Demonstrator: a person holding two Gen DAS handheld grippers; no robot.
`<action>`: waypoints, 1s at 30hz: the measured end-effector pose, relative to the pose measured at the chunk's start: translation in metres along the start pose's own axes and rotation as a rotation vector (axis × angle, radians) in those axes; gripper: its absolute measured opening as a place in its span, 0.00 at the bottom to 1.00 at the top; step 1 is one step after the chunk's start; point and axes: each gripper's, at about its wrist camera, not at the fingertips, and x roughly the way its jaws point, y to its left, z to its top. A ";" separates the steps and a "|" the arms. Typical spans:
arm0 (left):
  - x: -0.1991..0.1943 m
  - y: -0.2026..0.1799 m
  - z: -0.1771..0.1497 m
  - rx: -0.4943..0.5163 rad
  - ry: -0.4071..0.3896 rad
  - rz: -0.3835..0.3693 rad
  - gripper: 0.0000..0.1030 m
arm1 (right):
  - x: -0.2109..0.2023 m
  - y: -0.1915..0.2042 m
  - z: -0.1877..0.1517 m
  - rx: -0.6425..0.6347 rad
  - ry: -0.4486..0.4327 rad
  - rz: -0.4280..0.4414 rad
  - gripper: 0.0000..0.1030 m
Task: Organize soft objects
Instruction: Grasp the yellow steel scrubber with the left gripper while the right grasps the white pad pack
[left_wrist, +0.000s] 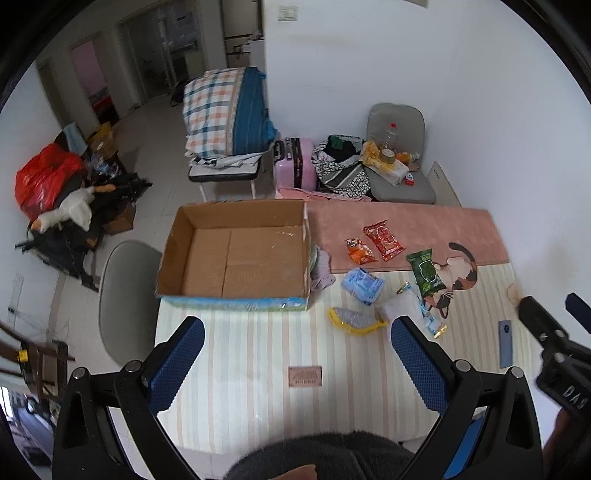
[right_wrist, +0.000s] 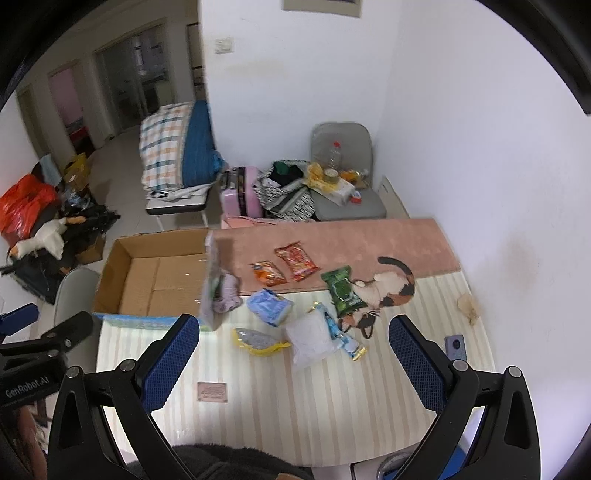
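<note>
An open cardboard box (left_wrist: 236, 258) (right_wrist: 155, 280) stands empty at the table's left. Right of it lie soft packets: an orange snack bag (left_wrist: 360, 251) (right_wrist: 269, 273), a red bag (left_wrist: 383, 240) (right_wrist: 296, 261), a green wipes pack (left_wrist: 425, 272) (right_wrist: 342, 291), a light blue pack (left_wrist: 362, 285) (right_wrist: 269, 307), a yellow-edged pouch (left_wrist: 354, 320) (right_wrist: 258, 341) and a white pouch (left_wrist: 400, 308) (right_wrist: 312, 338). A lilac cloth (left_wrist: 321, 271) (right_wrist: 227, 295) lies against the box. My left gripper (left_wrist: 297, 347) and right gripper (right_wrist: 293, 345) are open and empty, above the table's near part.
A blue phone (left_wrist: 505, 343) (right_wrist: 456, 347) lies at the table's right. A pink mat with a cat figure (left_wrist: 456, 267) covers the far part. A grey chair (left_wrist: 127, 295) stands left of the table. A suitcase (left_wrist: 293, 166), bags and a loaded chair stand behind.
</note>
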 end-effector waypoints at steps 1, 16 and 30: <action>0.017 -0.009 0.009 0.020 0.018 0.001 1.00 | 0.013 -0.011 0.003 0.019 0.015 -0.005 1.00; 0.294 -0.112 0.039 0.102 0.512 -0.059 0.98 | 0.318 -0.094 -0.023 0.039 0.481 0.018 1.00; 0.379 -0.074 -0.054 -0.358 0.807 -0.133 0.85 | 0.443 -0.045 -0.096 -0.017 0.711 0.100 0.89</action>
